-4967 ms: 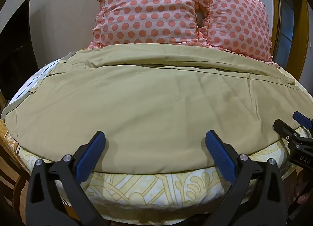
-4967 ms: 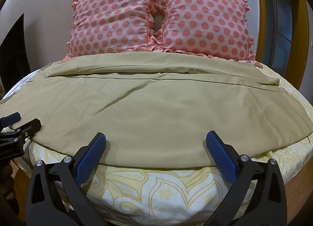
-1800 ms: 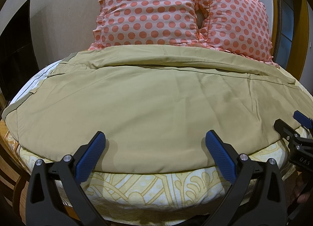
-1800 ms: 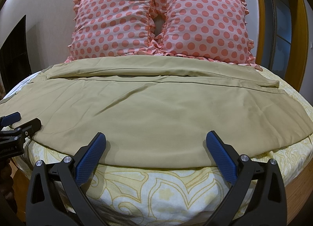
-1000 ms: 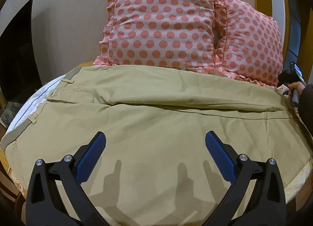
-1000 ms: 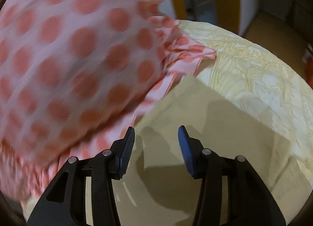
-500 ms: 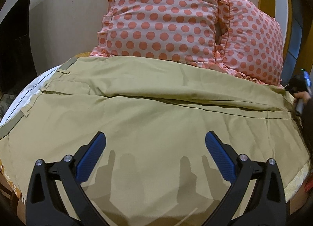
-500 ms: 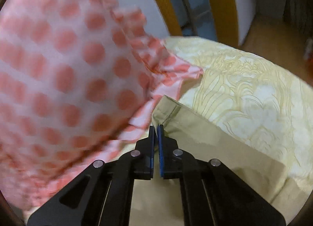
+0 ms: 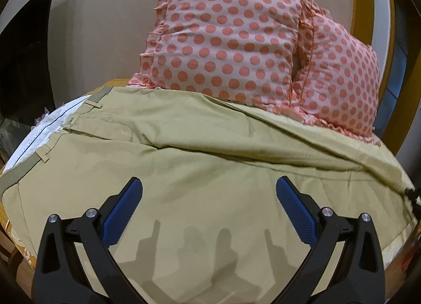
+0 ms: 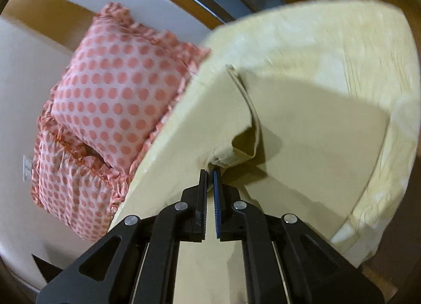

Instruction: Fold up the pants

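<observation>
Khaki pants (image 9: 200, 172) lie spread across the bed, waistband (image 9: 39, 156) at the left, legs running right. My left gripper (image 9: 208, 214) is open and empty, hovering above the middle of the pants. My right gripper (image 10: 209, 172) is shut on the hem corner of the far pant leg (image 10: 236, 151) and holds it lifted off the bed, the cloth bunched at the fingertips. The rest of the pants (image 10: 302, 151) lie flat below it in the right wrist view.
Two pink polka-dot pillows (image 9: 231, 38) stand against the wall behind the pants, also in the right wrist view (image 10: 115, 85). A pale yellow patterned bedsheet (image 10: 355, 48) covers the bed. A wooden door frame (image 9: 363, 14) is at the right.
My right gripper closed on the leg hem near the pillows and has lifted and tilted with it. My left gripper moved forward over the pants and stays open.
</observation>
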`<action>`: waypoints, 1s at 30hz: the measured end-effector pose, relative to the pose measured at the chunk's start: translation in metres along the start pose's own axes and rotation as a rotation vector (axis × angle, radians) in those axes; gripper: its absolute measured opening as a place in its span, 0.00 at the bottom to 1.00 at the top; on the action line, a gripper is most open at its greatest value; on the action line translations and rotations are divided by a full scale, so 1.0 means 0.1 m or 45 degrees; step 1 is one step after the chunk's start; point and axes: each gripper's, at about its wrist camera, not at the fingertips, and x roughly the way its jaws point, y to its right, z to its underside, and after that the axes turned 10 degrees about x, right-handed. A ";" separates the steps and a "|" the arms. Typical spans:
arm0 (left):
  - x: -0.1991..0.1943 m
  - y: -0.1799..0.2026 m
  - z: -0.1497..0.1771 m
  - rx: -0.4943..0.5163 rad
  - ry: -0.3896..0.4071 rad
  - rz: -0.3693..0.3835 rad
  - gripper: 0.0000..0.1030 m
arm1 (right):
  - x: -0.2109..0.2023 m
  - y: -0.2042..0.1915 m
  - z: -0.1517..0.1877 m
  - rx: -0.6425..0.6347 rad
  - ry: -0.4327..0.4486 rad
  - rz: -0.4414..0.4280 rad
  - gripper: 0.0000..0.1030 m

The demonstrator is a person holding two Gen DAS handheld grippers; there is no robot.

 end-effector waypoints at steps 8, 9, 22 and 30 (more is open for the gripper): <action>-0.05 -0.40 -0.23 -0.151 0.026 0.053 0.98 | 0.12 0.04 -0.03 0.084 -0.023 -0.041 0.43; -0.04 -0.46 -0.29 -0.169 0.047 0.080 0.98 | 0.16 0.01 -0.04 0.073 -0.008 -0.046 0.39; 1.07 -1.06 -0.86 -0.617 -0.174 0.242 0.97 | -0.44 -0.01 -0.01 -0.113 0.223 -0.271 0.04; 1.92 -1.12 -1.20 -0.597 -0.310 0.052 0.74 | -0.40 0.07 -0.01 -0.079 0.198 -0.270 0.04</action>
